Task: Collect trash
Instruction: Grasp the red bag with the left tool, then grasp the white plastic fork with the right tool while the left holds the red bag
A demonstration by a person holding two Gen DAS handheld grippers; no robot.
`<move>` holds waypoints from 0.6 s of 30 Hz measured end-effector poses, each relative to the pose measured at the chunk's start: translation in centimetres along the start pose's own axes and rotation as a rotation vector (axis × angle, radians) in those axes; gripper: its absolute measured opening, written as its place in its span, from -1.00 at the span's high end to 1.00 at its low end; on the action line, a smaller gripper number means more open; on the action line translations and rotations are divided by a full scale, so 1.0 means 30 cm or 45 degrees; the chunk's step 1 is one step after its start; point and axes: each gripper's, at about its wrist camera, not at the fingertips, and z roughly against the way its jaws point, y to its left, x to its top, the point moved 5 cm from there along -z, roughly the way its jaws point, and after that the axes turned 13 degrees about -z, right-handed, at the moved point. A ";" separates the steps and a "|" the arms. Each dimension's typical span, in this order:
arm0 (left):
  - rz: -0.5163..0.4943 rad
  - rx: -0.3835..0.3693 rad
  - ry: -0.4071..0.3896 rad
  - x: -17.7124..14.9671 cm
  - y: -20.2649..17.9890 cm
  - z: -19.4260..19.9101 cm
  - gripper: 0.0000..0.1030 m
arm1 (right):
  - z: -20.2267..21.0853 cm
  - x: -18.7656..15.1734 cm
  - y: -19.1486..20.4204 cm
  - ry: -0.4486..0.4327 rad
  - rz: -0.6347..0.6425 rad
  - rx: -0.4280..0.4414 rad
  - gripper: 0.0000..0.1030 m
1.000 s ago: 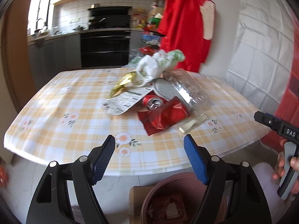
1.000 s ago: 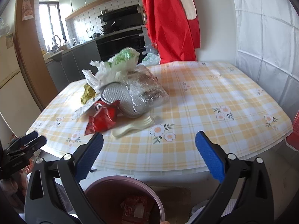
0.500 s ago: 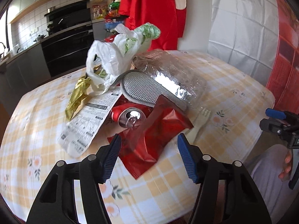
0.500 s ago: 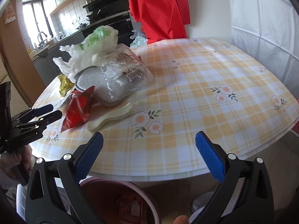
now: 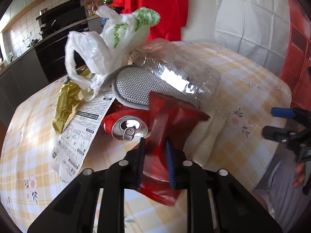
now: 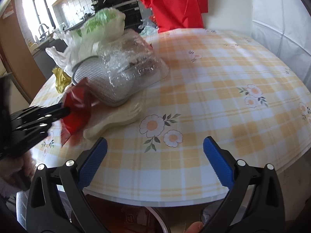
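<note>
trash: we see a heap on the near-left part of the table (image 6: 223,89), and almost all of it still lies there.
red wrapper (image 5: 167,134): at the near edge of the heap, its near end sits between the left gripper (image 5: 154,155) pads; in the right wrist view it looks partly lifted off the cloth.
left gripper: its jaws are closing, and the pads look pressed on the red wrapper with only the foil between them. we judge this the first piece being taken.
red can (image 5: 126,125): lies on its side just left of the wrapper, its top facing us, untouched.
printed paper (image 5: 77,134): flat on the cloth left of the can, partly under the heap.
gold foil (image 5: 66,104): crumpled, far left of the paper.
white plastic bag (image 5: 101,44): sits on top at the far side, with green print.
clear plastic tray (image 5: 175,68): leans over a grey mesh piece (image 5: 136,89) at the right of the heap.
cream plastic fork (image 6: 116,122): lies on the cloth just right of the wrapper.
right gripper (image 6: 154,163): we hold it over the near table edge, fingers spread wide with nothing between them, well apart from the heap.
bin (image 6: 136,219): a dark red tub below the near edge, with some wrapper inside it.
left to do: we judge every piece named must still go into the bin, the wrapper first.
</note>
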 end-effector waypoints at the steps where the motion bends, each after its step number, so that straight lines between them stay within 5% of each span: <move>1: 0.024 0.007 -0.019 -0.005 0.002 0.025 0.66 | -0.010 0.004 0.005 0.002 0.002 -0.023 -0.89; 9: 0.411 0.036 -0.154 -0.129 0.080 0.238 0.67 | -0.120 0.047 0.125 0.024 0.009 -0.063 -0.89; 18: 0.598 0.097 -0.137 -0.292 0.101 0.351 0.67 | -0.245 0.055 0.257 0.058 0.089 -0.261 -0.89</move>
